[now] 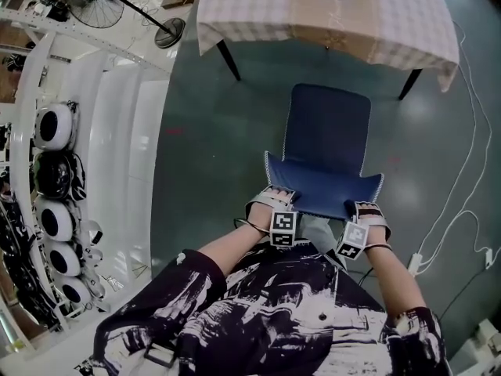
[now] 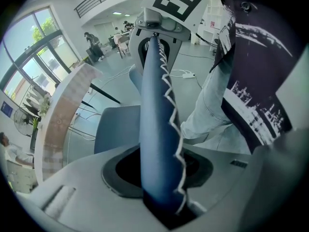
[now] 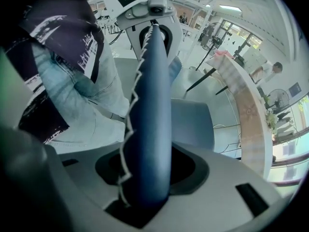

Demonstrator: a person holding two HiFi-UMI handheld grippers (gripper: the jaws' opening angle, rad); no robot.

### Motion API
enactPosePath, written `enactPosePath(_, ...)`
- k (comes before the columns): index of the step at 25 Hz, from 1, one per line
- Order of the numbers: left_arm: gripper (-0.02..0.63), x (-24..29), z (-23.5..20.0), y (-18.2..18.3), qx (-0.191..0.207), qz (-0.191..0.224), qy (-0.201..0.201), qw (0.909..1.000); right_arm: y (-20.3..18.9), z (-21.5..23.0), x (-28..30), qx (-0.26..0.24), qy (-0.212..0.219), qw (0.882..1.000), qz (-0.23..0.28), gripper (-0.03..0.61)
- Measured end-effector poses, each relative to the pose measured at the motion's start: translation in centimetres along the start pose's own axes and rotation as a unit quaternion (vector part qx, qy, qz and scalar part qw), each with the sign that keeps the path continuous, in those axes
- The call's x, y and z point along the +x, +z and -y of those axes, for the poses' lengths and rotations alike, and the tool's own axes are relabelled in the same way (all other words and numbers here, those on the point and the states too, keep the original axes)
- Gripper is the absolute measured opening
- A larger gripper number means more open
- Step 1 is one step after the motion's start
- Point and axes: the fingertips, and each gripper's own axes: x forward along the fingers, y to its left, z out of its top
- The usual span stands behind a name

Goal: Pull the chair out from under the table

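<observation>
Left gripper (image 1: 278,194) and right gripper (image 1: 362,208) are clamped on the backrest of the blue chair (image 1: 325,131), set clear of the table (image 1: 258,10).

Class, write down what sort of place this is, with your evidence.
Probably a big open lab or workshop hall: tall windows, white shelving of round devices, and loose cables across the floor.

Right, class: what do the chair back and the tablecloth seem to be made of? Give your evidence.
Chair back: probably padded blue fabric or leatherette, with a matte look; white zigzag stitching runs along its edge. Tablecloth: apparently woven cloth; it has a checked pattern and its hem drapes loosely.
</observation>
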Motion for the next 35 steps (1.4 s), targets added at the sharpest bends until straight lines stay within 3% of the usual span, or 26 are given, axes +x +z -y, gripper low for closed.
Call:
enactPosePath(14,0.167,0.2,1.5,0.3,0.003,0.001,-0.008,1.0000,0.0,-1.6,0.0,-0.016,0.006,1.000,0.006,0.190)
enactPosePath(20,0.247,-0.9,2.1,0.1,0.011,0.039,-0.051,0.9979,-0.5,-2.6,-1.2,-0.043,0.052,0.997,0.030,0.239)
enactPosePath(23,0.165,-3.8,1.5,-1.6,0.004,0.058,-0.073,0.9956,-0.2,-2.0,-4.9,-0.052,0.060,0.995,0.067,0.239)
enactPosePath(25,0.171,-6.4,1.2,-3.1,-0.004,0.060,-0.095,0.9937,0.1,-0.8,-8.0,-0.048,0.054,0.993,0.096,0.239)
enactPosePath(28,0.074,-10.3,-0.5,-5.4,-0.023,0.061,-0.097,0.9932,0.3,2.1,-12.0,-0.007,0.033,0.990,0.137,0.247)
enactPosePath(32,0.056,-16.0,-7.0,-5.7,-0.099,0.113,-0.033,0.9880,1.6,9.4,-17.1,0.098,-0.032,0.972,0.209,0.241)
enactPosePath(33,0.054,-17.4,-9.2,-5.1,-0.128,0.141,-0.008,0.9817,2.1,11.8,-18.4,0.131,-0.053,0.962,0.232,0.238)
enactPosePath(35,0.045,-20.1,-13.7,-3.1,-0.188,0.209,0.041,0.9588,2.9,16.6,-21.2,0.192,-0.096,0.935,0.284,0.225)
